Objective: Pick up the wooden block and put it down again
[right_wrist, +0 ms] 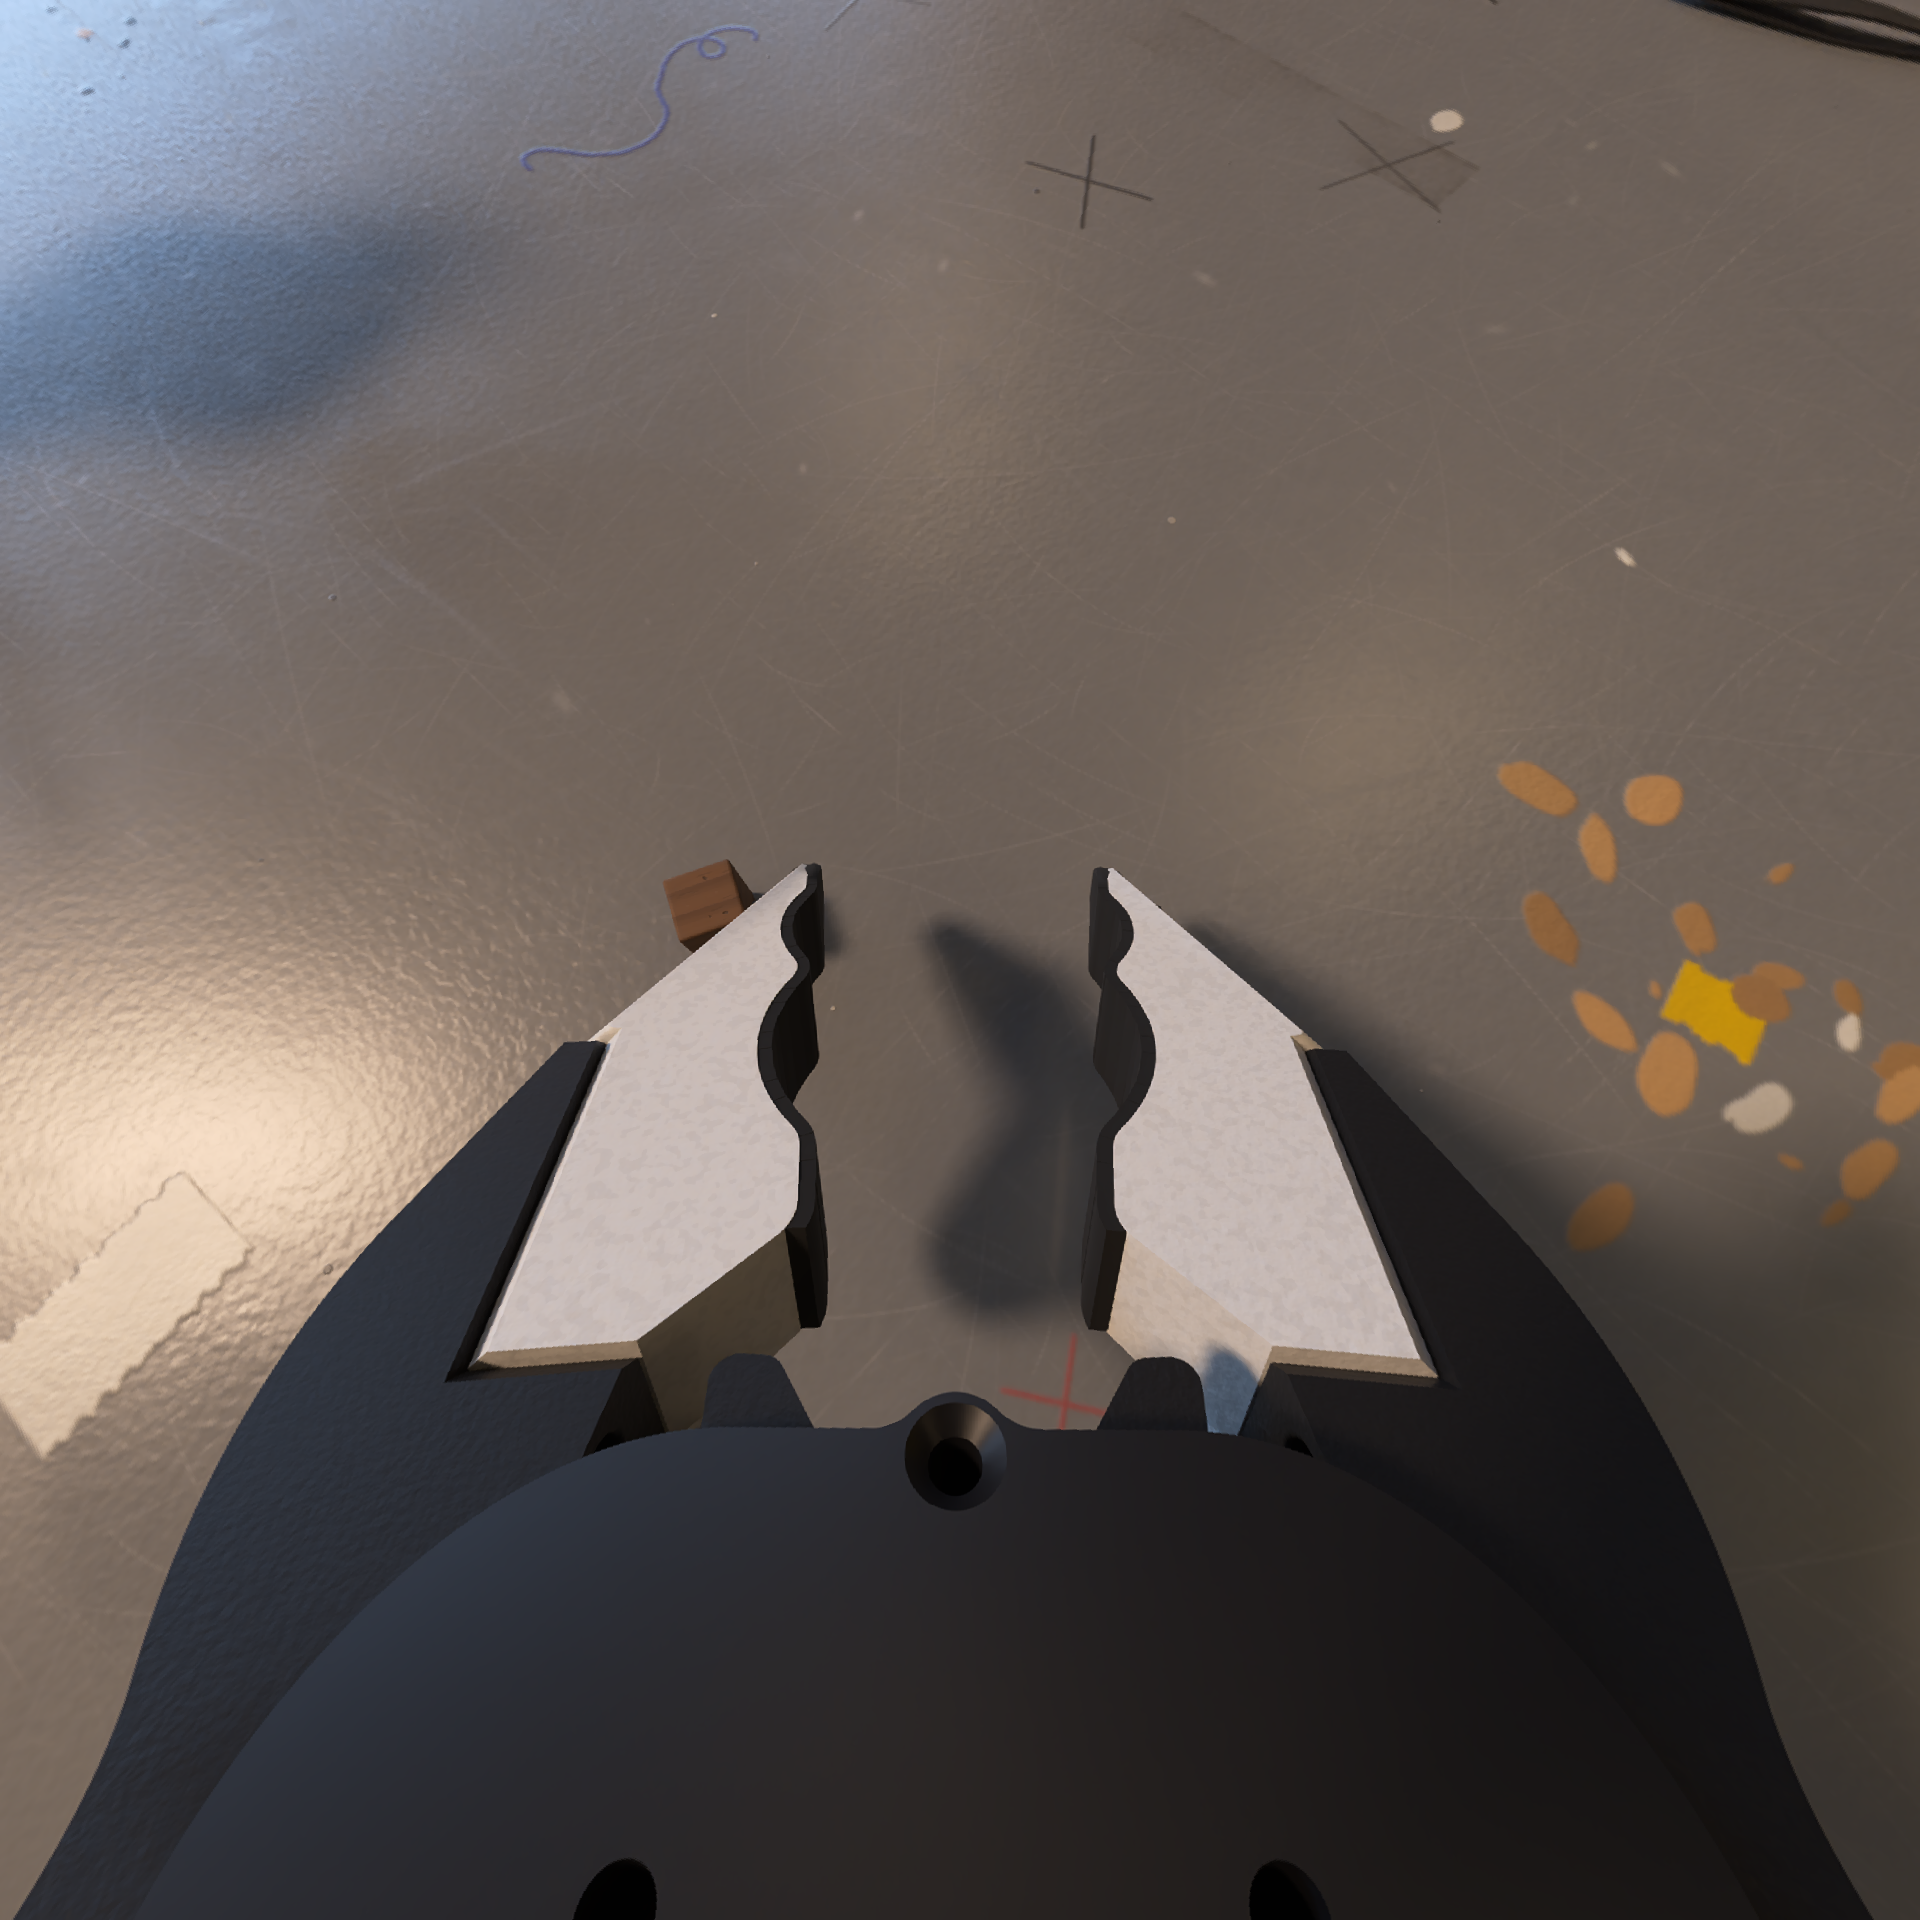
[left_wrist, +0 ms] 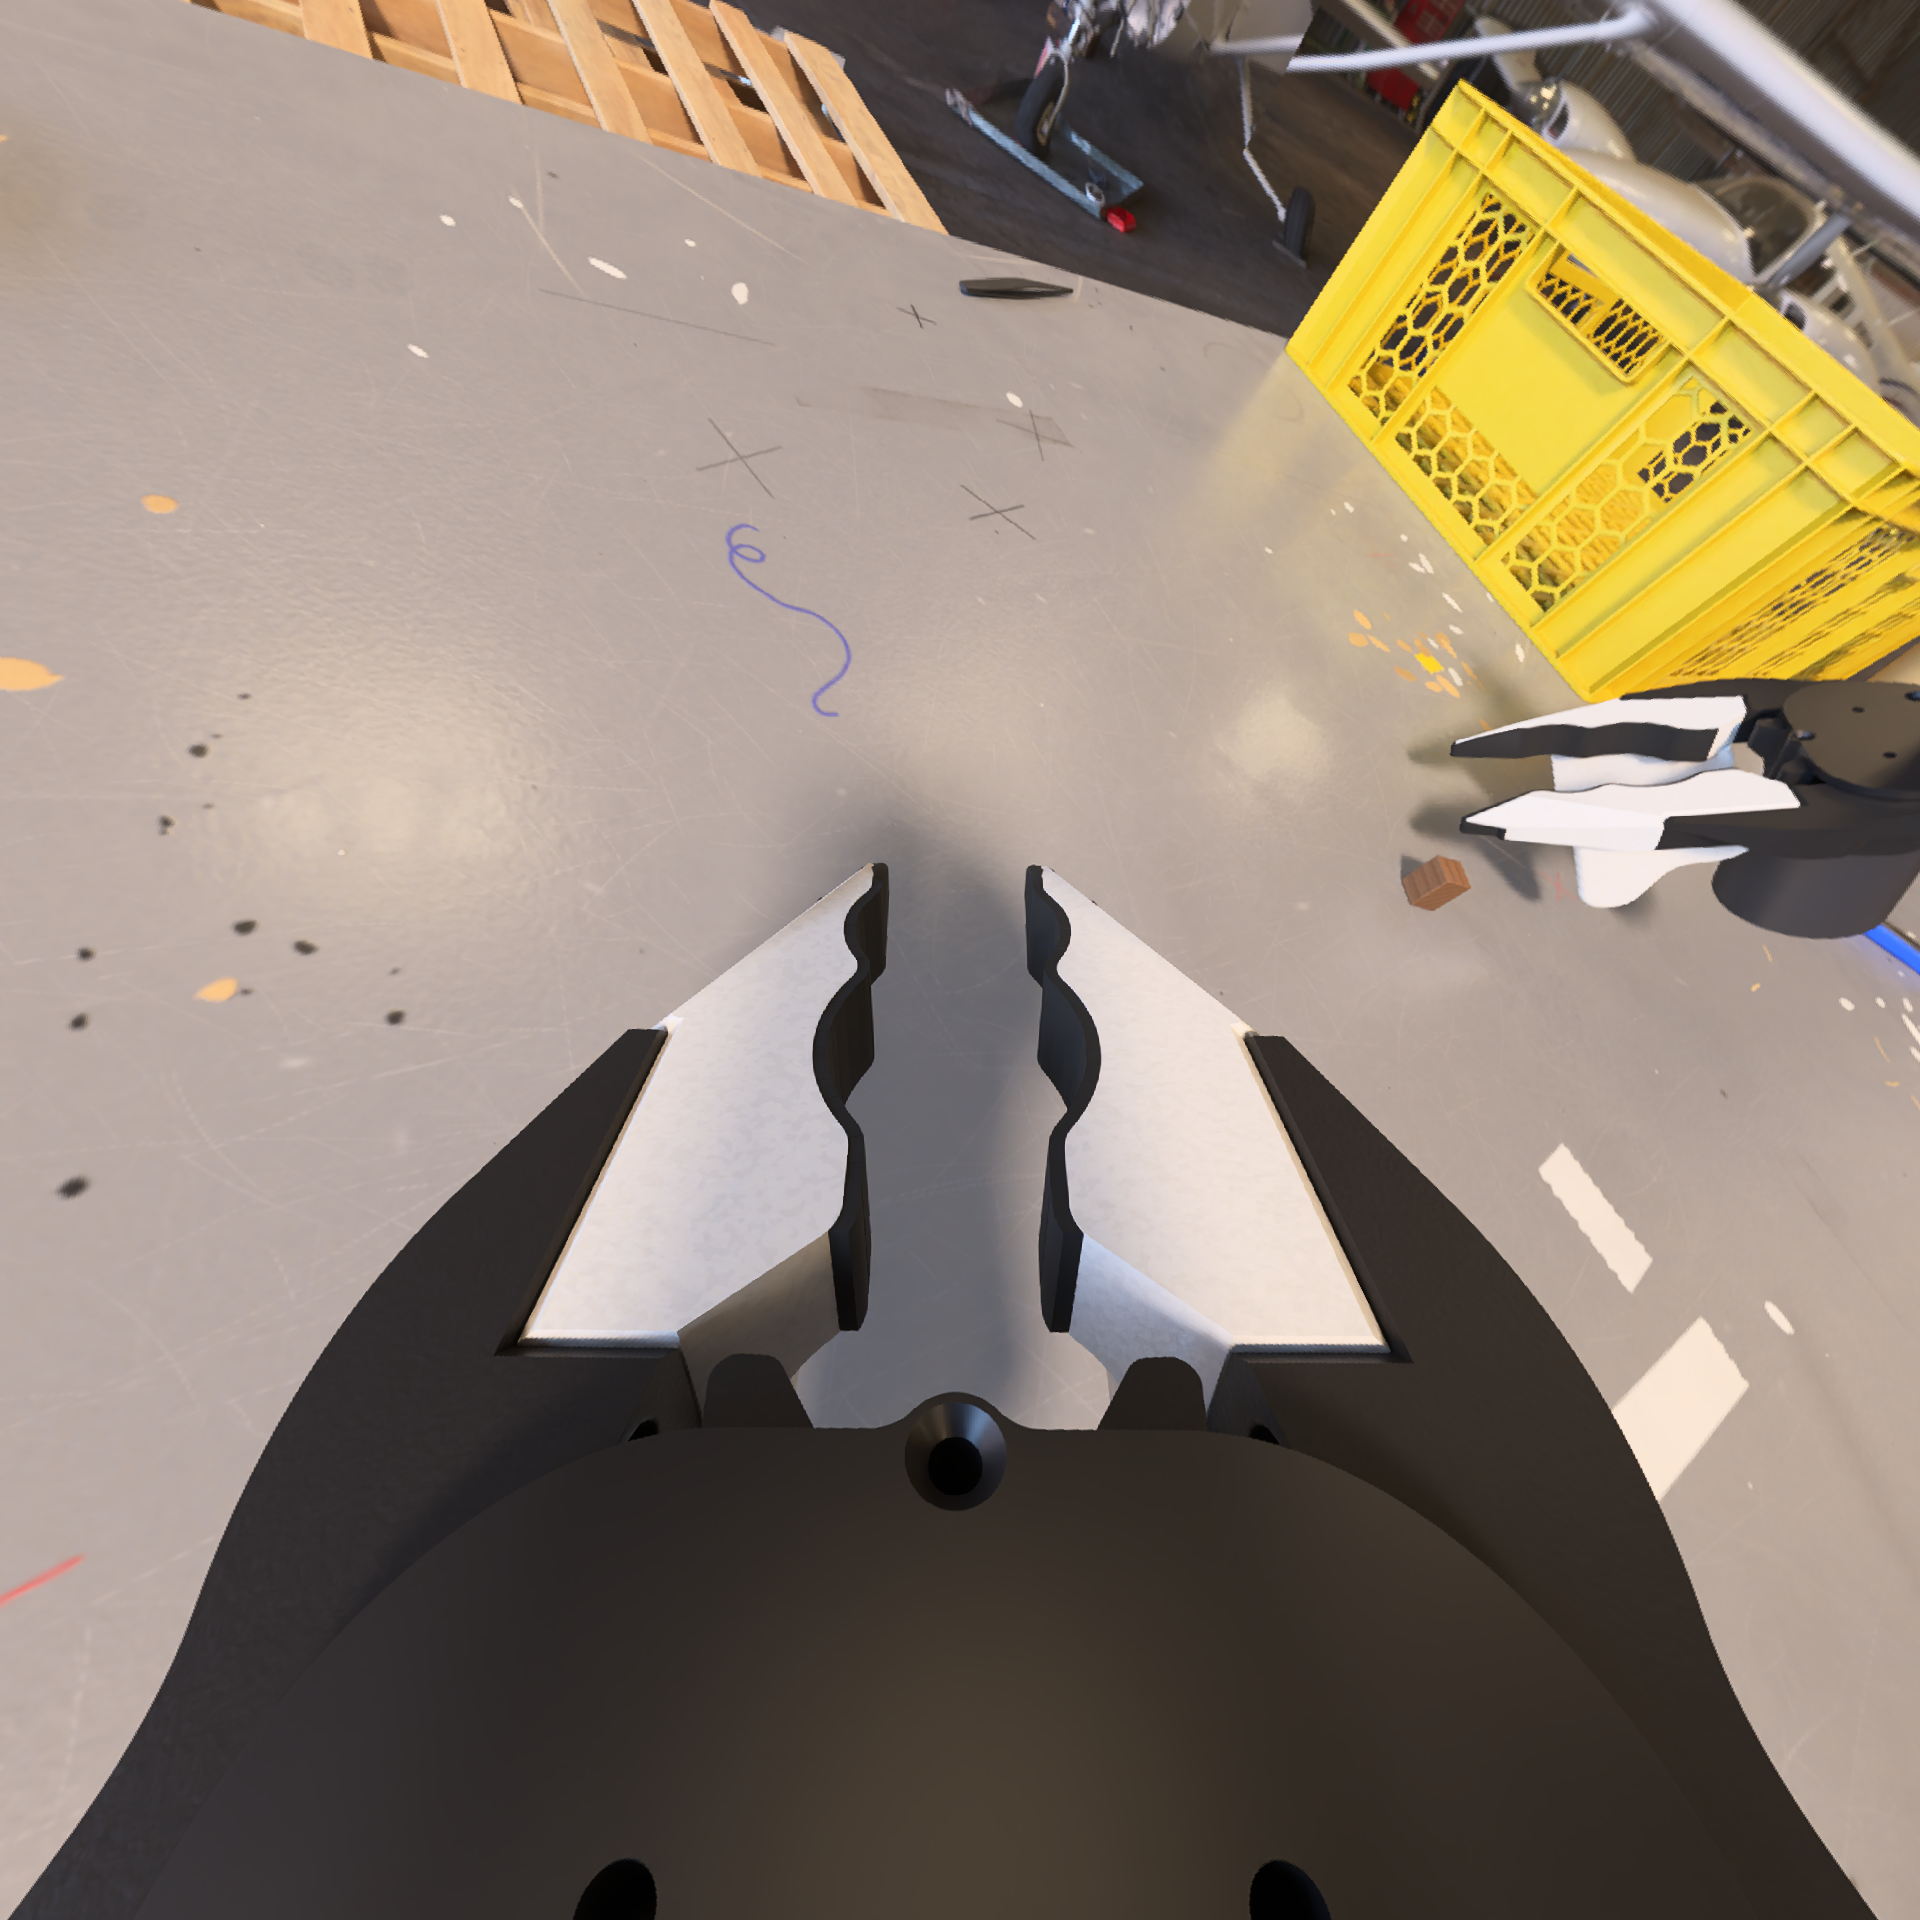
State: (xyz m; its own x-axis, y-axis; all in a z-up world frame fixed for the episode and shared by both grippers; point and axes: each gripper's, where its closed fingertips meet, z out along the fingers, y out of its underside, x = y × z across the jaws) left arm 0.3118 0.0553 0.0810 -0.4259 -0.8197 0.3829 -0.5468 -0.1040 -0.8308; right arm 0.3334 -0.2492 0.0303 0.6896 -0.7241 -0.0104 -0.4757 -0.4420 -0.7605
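On the grey table (left_wrist: pixel 520 623) the wooden block (right_wrist: pixel 704 900) lies just outside the right gripper (right_wrist: pixel 954 883), whose jaws stand parted and empty; the left gripper (left_wrist: pixel 956 883) likewise gapes, well apart. Whether a lift has happened cannot be told

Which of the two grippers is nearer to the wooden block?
The right gripper: its fingertips hang just beside the wooden block. The left gripper is far away.
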